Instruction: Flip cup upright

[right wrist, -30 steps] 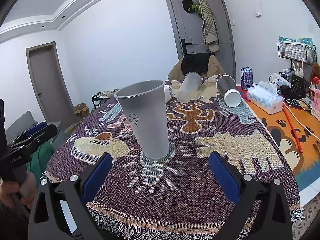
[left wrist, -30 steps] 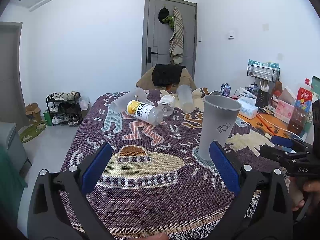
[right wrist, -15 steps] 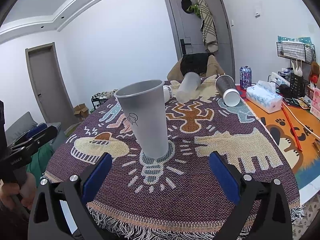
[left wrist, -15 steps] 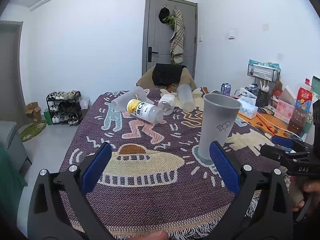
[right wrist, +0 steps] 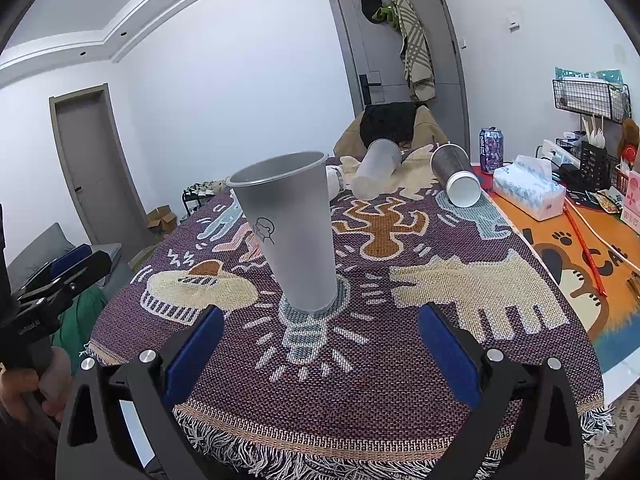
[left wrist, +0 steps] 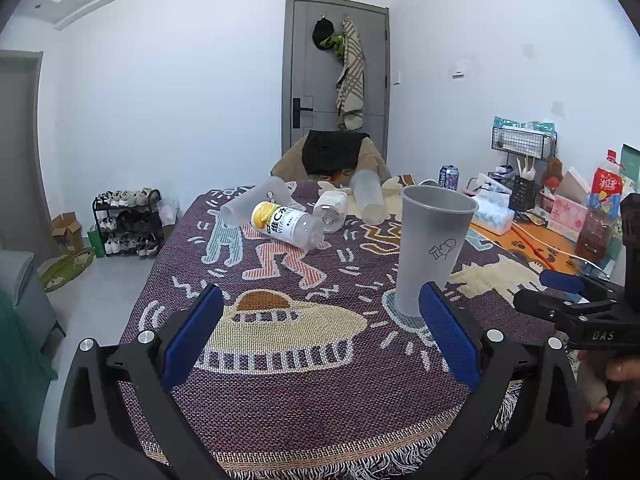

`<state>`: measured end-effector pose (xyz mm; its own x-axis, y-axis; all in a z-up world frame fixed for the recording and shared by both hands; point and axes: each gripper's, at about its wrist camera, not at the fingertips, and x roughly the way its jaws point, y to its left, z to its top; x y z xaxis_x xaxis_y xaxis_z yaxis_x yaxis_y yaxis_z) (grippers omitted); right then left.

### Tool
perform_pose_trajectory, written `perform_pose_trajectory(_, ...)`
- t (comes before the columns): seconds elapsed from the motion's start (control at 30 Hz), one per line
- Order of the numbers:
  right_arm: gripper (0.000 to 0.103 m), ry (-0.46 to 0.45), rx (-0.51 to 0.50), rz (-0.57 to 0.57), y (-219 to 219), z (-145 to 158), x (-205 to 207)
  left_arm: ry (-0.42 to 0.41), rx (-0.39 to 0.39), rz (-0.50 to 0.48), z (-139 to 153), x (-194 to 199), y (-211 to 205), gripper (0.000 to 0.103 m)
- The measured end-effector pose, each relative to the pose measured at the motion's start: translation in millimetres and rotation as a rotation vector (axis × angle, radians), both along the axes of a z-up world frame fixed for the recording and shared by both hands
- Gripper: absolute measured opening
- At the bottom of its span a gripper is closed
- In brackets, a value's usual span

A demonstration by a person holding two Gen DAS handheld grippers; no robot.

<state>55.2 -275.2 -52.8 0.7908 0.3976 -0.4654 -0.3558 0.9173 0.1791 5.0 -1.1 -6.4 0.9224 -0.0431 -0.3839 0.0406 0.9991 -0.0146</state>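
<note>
Cup: grey cup (right wrist: pixel 290 236) upright on the woven cloth (right wrist: pixel 380 364), near its fringed front edge.
Left gripper (left wrist: pixel 320 334): fingers spread, empty.
Right gripper (right wrist: pixel 318 354): fingers spread, empty, just short of the cup.
Room: bare cloth around the cup; tipped cups (right wrist: pixel 456 180) lie well behind.

Bright, even indoor light; soft shadows; sharp focus; strong fisheye bending, dark vignette at corners.

Left tongs (left wrist: pixel 320 336): jaws spread wide, blue pads (left wrist: pixel 192 336) well apart, nothing between them, level and pointing forward. Right tongs (right wrist: pixel 318 354): same, jaws wide, gripping nothing. Each pair shows in the other's view, held by a hand (right wrist: pixel 30 384) at the grip. Right hand (left wrist: pixel 610 384) partly visible.
</note>
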Motion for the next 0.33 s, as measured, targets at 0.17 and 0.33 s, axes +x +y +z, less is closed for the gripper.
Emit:
perform_pose_trajectory(0.17,0.095,0.011,-0.021,0.018,7.9,-0.2,5.7,0.018,-0.021,0.006,-1.8,4.2,4.3,0.097)
perform_pose_trajectory(0.33,0.095,0.012,-0.103,0.051,33.8,3.0,29.1,0.036,-0.047,0.019,-6.7,6.7,13.4,0.097)
